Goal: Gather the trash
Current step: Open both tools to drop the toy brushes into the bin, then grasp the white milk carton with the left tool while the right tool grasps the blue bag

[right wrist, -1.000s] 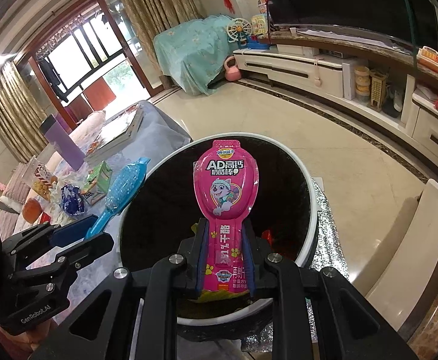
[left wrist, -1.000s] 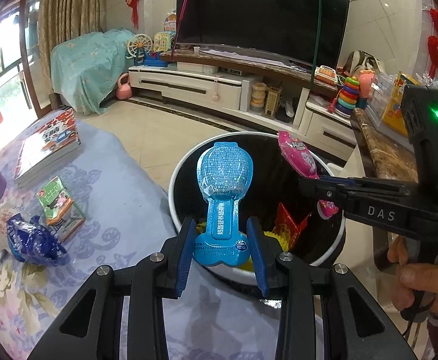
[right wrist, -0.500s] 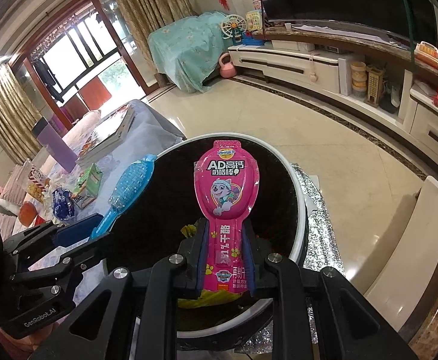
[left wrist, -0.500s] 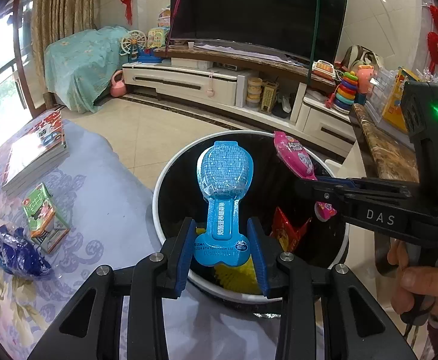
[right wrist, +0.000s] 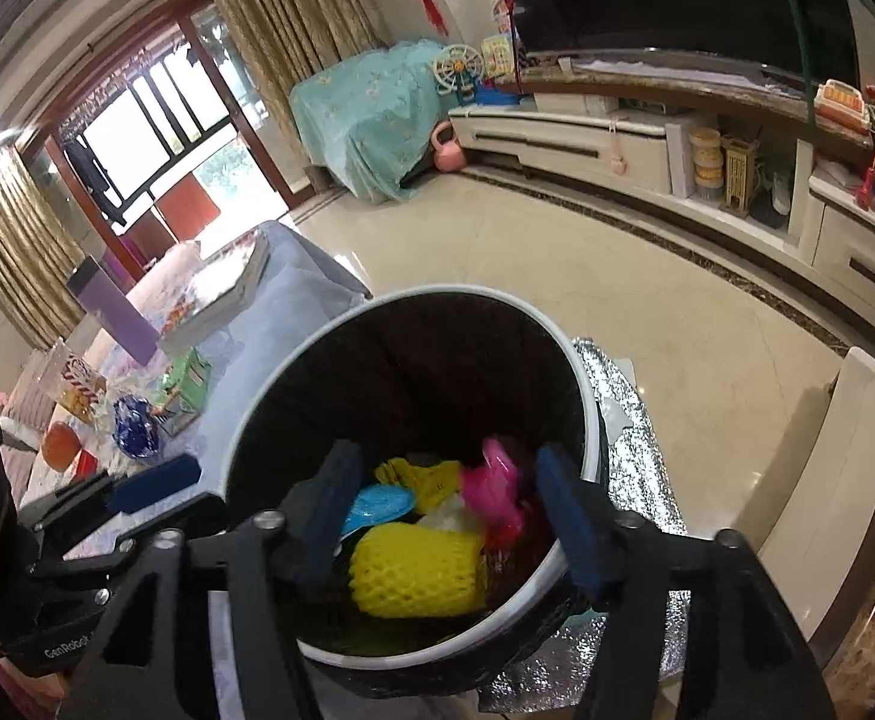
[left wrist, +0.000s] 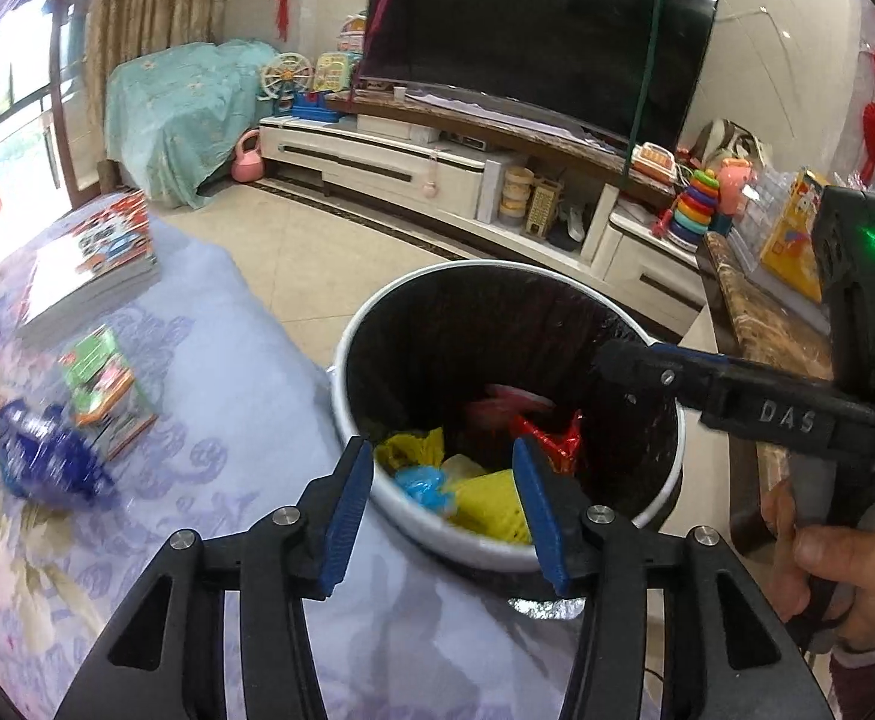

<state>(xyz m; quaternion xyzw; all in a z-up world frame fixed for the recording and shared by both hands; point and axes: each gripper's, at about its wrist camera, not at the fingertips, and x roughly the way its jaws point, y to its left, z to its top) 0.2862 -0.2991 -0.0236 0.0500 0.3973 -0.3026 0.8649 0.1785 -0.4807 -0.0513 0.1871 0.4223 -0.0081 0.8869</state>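
Observation:
Both grippers hang over the white-rimmed bin (left wrist: 341,360) with its black liner. My left gripper (left wrist: 446,504) has its jaws opening, and nothing is between the blue pads. My right gripper (right wrist: 449,516) is also opening and is empty. The blue spoon-shaped wrapper (right wrist: 377,504) and the pink one (right wrist: 494,492) lie in the bin, next to a yellow foam net (right wrist: 419,564), a yellow bag (left wrist: 413,444) and a red wrapper (left wrist: 548,432). On the table to the left lie a crumpled blue wrapper (left wrist: 47,462) and a green packet (left wrist: 107,384).
The table (left wrist: 227,360), under a lavender cloth, touches the bin's left side and holds a stack of books (left wrist: 95,264). A silver foil mat (right wrist: 635,420) lies under the bin. A marble counter (left wrist: 761,324) stands to the right, and a TV cabinet (left wrist: 437,180) is across the tiled floor.
Both grippers have opened. The blue wrapper has dropped from the left one and the pink wrapper from the right one, and both now lie in the bin.

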